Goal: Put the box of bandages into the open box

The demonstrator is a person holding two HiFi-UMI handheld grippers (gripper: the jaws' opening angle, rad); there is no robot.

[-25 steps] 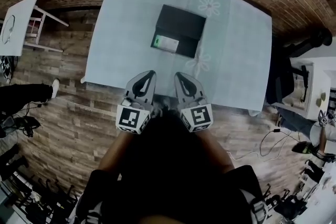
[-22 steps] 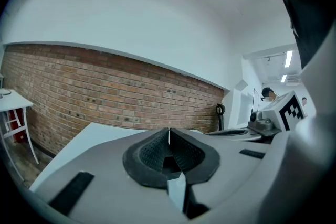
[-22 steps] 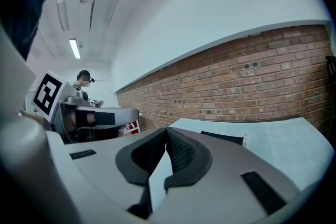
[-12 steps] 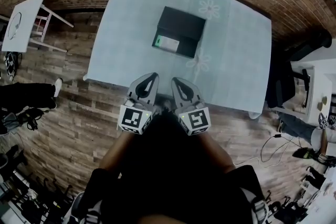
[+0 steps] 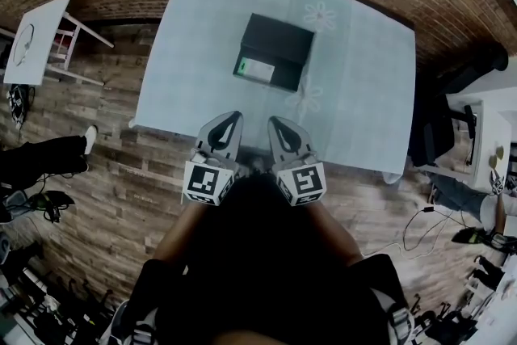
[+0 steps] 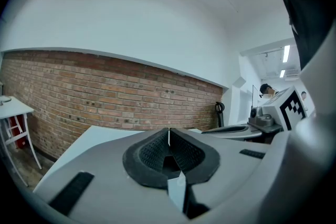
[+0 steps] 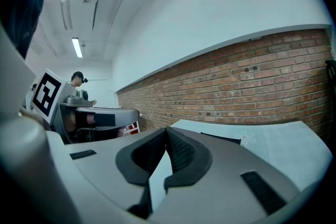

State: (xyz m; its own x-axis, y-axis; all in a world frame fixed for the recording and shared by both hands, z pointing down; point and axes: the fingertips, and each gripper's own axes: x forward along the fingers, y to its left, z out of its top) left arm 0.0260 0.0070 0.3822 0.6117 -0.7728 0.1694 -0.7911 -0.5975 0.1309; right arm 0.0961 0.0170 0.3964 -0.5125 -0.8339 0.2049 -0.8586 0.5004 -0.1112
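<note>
1. My left gripper (image 6: 168, 138) was closed tight, its pads meeting along one seam with nothing between them. My right gripper (image 7: 166, 136) was the same, closed and empty.
2. Both hung close to my body at the near edge of the table (image 5: 363, 93), well apart from the open box (image 5: 279, 36) (a black one, near the table's middle).
3. The box of bandages (image 5: 257, 69), pale with a green end, lay at the near end of the open box. As far as I could judge from above, it was inside the walls, so I took the task as done or nearly so.
4. First risk: I could not tell whether the bandages sat flat on the bottom or leaned on the near wall. If they leaned, a bump to the table could tip them out.
5. Second risk: reaching back in with closed jaws would shove rather than grasp. The open box could slide on the pale table top, or the bandages could ride up over the wall.
6. Third risk: the two grippers were just beside each other, so a careless swing could knock one against the other.
</note>
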